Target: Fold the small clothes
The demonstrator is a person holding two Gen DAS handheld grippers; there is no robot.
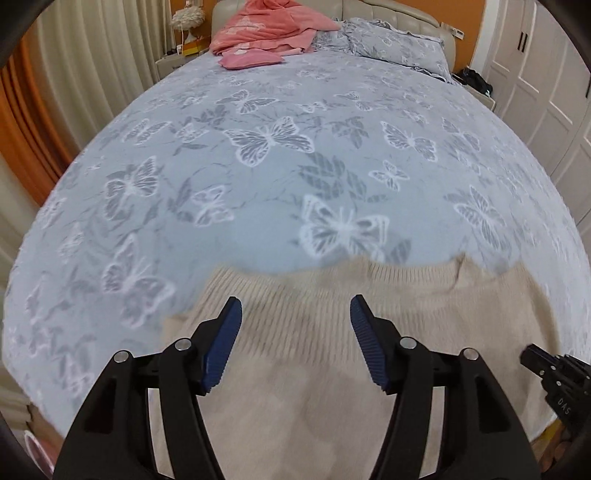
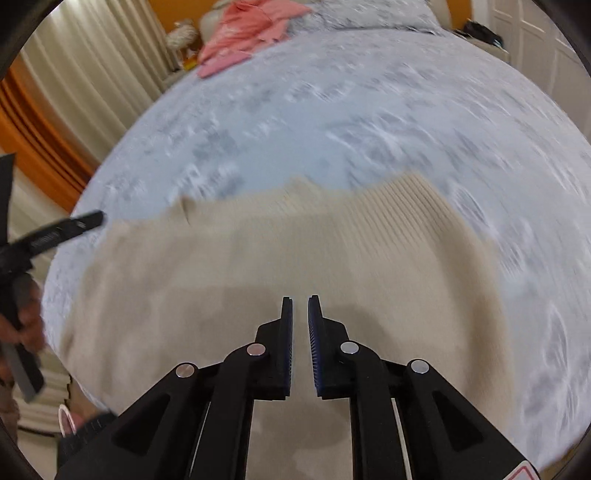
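Note:
A beige knitted sweater (image 1: pixel 332 332) lies flat on the near part of a bed, its ribbed hem toward the far side. It also shows in the right wrist view (image 2: pixel 258 258), blurred. My left gripper (image 1: pixel 295 306) hovers over the sweater with its jaws wide open and empty. My right gripper (image 2: pixel 300 301) is above the sweater's middle, its blue pads nearly closed with a narrow gap and nothing between them. The right gripper's tip shows at the left wrist view's right edge (image 1: pixel 546 369). The left gripper shows at the right wrist view's left edge (image 2: pixel 66 229).
The bed has a grey-blue butterfly-print cover (image 1: pixel 277 147). Pink clothes (image 1: pixel 266 29) and a pillow (image 1: pixel 399 44) lie at the headboard. Curtains (image 1: pixel 74 74) hang on the left, white wardrobe doors (image 1: pixel 546 74) stand on the right.

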